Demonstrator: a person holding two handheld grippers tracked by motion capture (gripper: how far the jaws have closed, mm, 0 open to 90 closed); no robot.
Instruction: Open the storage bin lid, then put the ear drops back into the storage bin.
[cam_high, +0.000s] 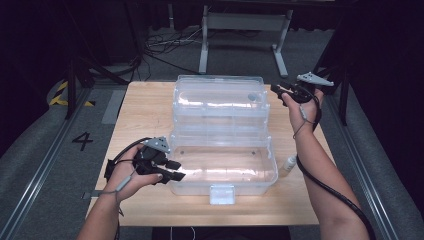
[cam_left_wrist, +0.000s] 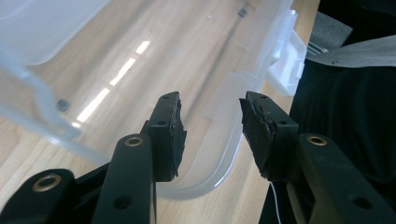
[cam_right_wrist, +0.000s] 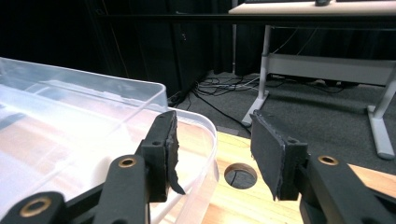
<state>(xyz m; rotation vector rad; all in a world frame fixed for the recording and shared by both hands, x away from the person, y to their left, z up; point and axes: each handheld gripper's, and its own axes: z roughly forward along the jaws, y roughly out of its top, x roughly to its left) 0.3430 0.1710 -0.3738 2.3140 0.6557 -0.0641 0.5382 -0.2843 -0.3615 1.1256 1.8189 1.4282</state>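
Observation:
A clear plastic box sits open on the wooden table, its lid standing up behind it. My left gripper is at the box's front left corner. In the left gripper view, my left gripper is open with the box's curved corner rim running through the gap. My right gripper is at the lid's far right corner. In the right gripper view, my right gripper is open and the lid's rounded rim sits between the jaws, which are not pressing on it.
A small white bottle lies on the table just right of the box. The box's white latch hangs at its front edge. A round cable hole pierces the table near the lid corner. A desk frame and cables stand beyond.

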